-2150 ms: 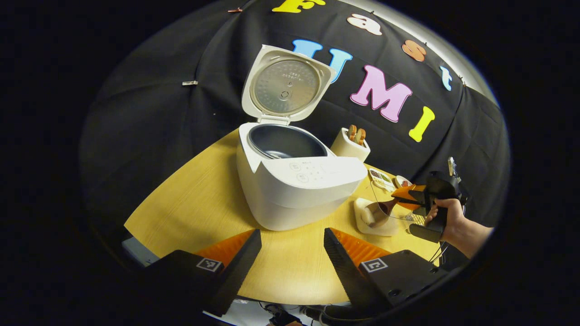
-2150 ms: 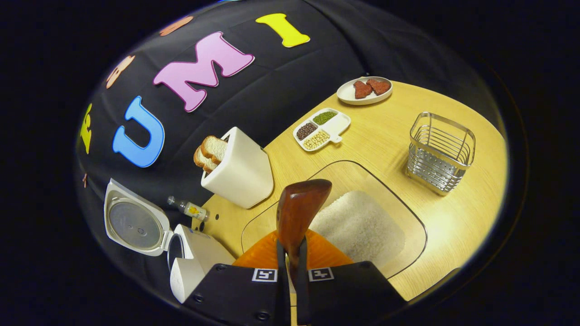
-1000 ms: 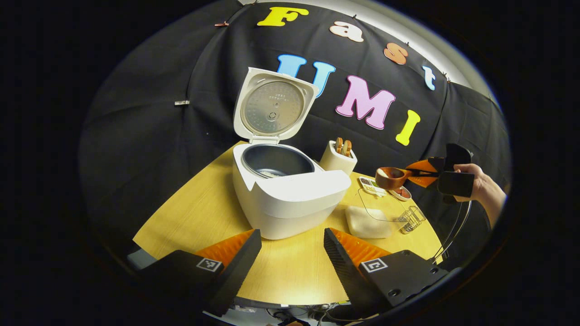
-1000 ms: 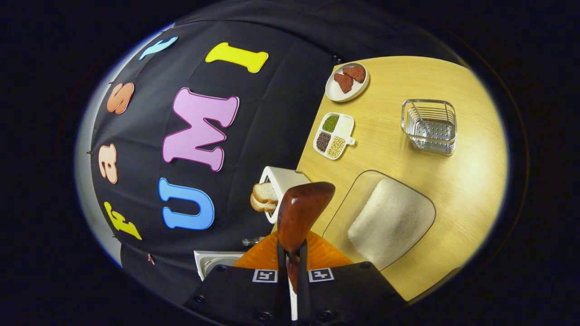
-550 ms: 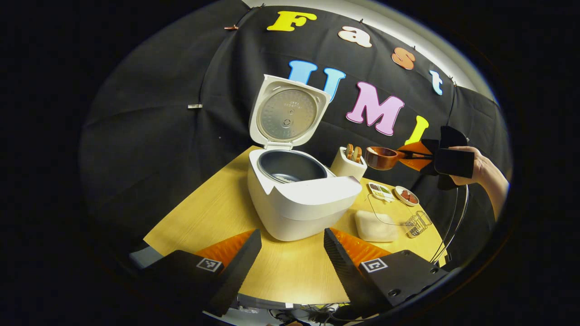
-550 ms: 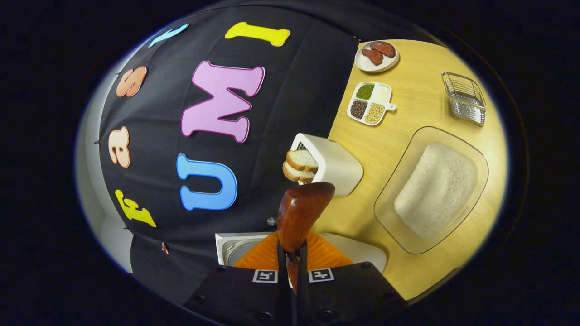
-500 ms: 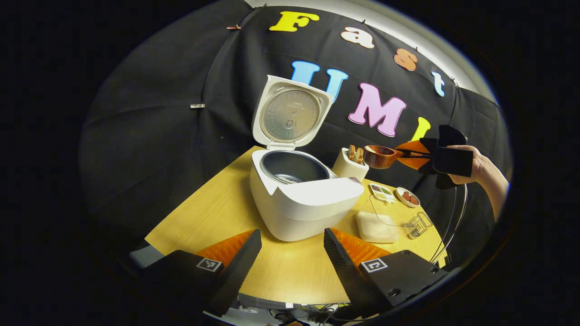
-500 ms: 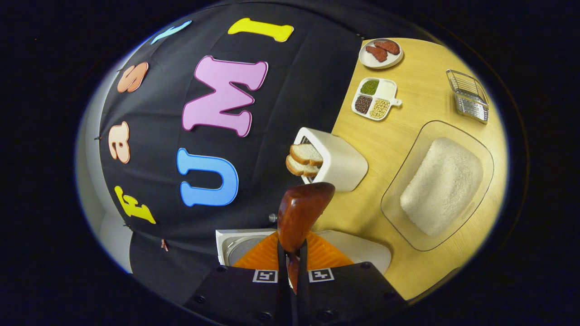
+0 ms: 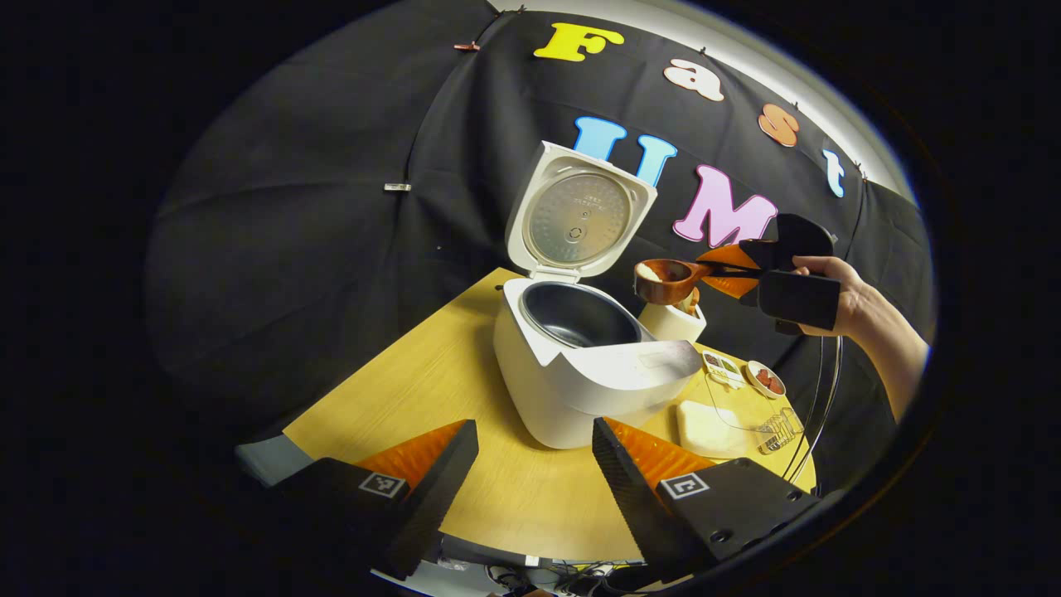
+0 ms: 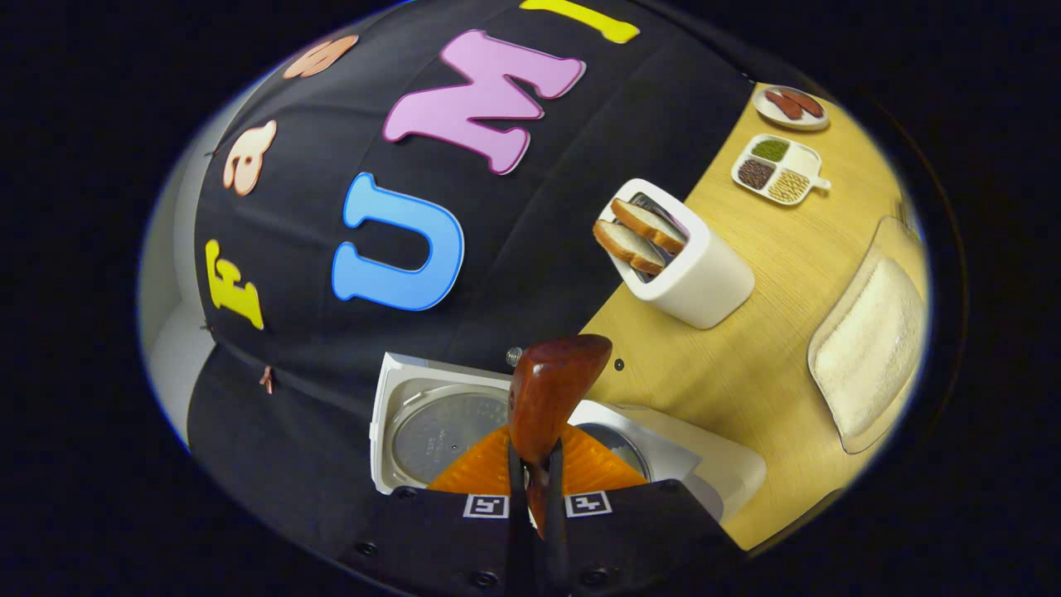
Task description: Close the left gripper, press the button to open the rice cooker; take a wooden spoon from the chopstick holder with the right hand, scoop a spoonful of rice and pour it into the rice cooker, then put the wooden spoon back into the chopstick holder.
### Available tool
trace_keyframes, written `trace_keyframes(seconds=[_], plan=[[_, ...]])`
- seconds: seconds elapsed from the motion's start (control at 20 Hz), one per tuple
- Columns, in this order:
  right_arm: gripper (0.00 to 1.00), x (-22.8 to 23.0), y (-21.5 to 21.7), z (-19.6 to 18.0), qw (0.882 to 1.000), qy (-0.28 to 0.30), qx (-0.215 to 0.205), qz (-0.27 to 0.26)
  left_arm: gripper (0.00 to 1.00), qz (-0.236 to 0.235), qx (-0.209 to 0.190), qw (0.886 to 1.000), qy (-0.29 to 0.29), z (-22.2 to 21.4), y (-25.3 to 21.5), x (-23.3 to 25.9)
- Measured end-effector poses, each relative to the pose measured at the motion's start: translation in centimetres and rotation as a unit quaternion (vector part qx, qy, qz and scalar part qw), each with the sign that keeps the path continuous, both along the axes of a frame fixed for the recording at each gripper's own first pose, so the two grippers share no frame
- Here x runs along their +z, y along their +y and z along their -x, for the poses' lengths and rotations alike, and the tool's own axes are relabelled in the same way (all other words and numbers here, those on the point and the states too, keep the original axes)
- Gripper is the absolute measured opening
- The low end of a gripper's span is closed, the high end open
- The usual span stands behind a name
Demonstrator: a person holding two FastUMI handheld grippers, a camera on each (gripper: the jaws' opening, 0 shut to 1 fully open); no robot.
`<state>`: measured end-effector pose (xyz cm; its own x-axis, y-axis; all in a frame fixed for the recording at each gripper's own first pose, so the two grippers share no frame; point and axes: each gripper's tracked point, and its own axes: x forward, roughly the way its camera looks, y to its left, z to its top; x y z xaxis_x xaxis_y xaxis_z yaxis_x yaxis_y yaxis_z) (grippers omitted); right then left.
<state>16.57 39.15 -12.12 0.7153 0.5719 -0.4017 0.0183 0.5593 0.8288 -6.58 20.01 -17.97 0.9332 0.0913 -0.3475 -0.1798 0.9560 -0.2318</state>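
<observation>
Your right gripper (image 9: 719, 270) is pinching the spoon (image 9: 666, 280) handle, bowl carrying rice at about 2 o'clock above the open cooker (image 9: 584, 365). Your left gripper (image 9: 535, 464) has its fingers spread wide, low at 6 o'clock over the table (image 9: 414, 390).

No legible text is showing. Fine print on the rice cooker (image 9: 580, 365) lid's inner plate is blurring out; square coded markers on gripper bodies are carrying no readable characters.
</observation>
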Motion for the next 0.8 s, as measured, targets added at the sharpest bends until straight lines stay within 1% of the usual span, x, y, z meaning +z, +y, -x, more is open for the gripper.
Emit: trace_keyframes(seconds=[0.1,0.2,0.35,0.45,0.5,0.6,0.7,0.75,0.8], plan=[[0.10,0.0,2.0,-0.3,0.998,-0.040,0.023,0.036,0.96,0.004,0.010,1.000,0.000,0.1,0.9,0.2],[0.10,-0.2,3.9,-0.1,0.994,-0.075,0.051,0.068,0.96,0.013,0.021,1.000,-0.002,0.1,1.8,0.3],[0.10,-0.9,6.0,0.4,0.979,-0.132,0.087,0.126,0.96,0.019,0.031,0.999,-0.001,0.2,2.7,0.2],[0.10,-1.5,6.6,0.2,0.965,-0.172,0.102,0.171,0.97,0.017,0.035,0.999,0.007,0.3,3.2,-0.4],[0.10,-1.6,7.0,0.2,0.956,-0.191,0.114,0.191,0.95,0.016,0.037,0.999,0.012,0.4,3.3,-0.9],[0.10,-1.4,8.0,0.2,0.938,-0.231,0.136,0.220,0.96,0.017,0.036,0.999,0.019,0.4,3.5,-1.3],[0.10,-1.2,8.4,0.4,0.916,-0.270,0.161,0.248,0.96,0.017,0.036,0.999,0.023,0.4,3.6,-1.4],[0.10,-1.0,8.8,0.6,0.905,-0.288,0.172,0.260,0.98,0.017,0.035,0.999,0.023,0.2,3.7,-1.3],[0.10,-1.0,9.3,1.1,0.894,-0.306,0.185,0.271,0.96,0.016,0.034,0.999,0.022,0.0,3.6,-1.3]])
